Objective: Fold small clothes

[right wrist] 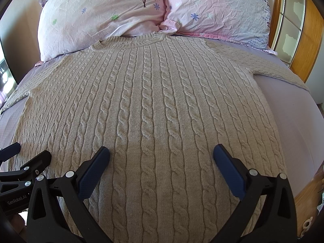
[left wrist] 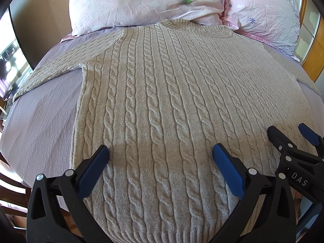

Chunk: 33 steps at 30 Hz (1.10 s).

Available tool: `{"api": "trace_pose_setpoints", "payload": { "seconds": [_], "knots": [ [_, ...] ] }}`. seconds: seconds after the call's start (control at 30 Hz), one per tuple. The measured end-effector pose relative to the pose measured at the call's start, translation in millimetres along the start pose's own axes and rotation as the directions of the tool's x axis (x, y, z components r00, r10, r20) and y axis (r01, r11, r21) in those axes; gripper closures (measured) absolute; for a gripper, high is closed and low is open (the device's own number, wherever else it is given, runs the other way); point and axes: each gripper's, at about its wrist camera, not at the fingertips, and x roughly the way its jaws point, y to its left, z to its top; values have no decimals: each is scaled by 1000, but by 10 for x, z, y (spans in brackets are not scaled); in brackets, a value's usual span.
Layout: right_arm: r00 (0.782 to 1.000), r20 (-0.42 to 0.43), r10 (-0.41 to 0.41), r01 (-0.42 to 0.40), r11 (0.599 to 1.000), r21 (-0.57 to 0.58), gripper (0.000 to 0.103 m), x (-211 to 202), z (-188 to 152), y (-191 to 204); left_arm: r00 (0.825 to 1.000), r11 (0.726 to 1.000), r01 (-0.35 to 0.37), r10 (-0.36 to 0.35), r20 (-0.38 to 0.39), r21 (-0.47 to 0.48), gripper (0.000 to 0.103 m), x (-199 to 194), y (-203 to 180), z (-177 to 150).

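Note:
A beige cable-knit sweater (left wrist: 158,93) lies flat and face up on the bed, collar toward the pillows, hem toward me; it also shows in the right wrist view (right wrist: 154,105). Its sleeves spread out to the left (left wrist: 50,70) and to the right (right wrist: 283,70). My left gripper (left wrist: 161,151) hovers open and empty over the lower left of the sweater body. My right gripper (right wrist: 161,151) hovers open and empty over the lower right of the body. The right gripper's fingers (left wrist: 283,139) show at the right of the left wrist view.
A lilac sheet (left wrist: 40,121) covers the bed. Two pink floral pillows (left wrist: 141,2) (right wrist: 218,10) lie just beyond the collar. A wooden headboard frame (right wrist: 303,40) stands at the far right. The bed's wooden edge (right wrist: 309,192) is at the lower right.

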Motion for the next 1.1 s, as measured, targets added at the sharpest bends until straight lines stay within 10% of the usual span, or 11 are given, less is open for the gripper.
{"api": "trace_pose_setpoints", "payload": {
  "seconds": [1.1],
  "knots": [
    [1000,1,-1,1,1000,-2,1,4,-7,10,1000,1000,0,0,1,0,2,-1,0,2]
  ]
}}
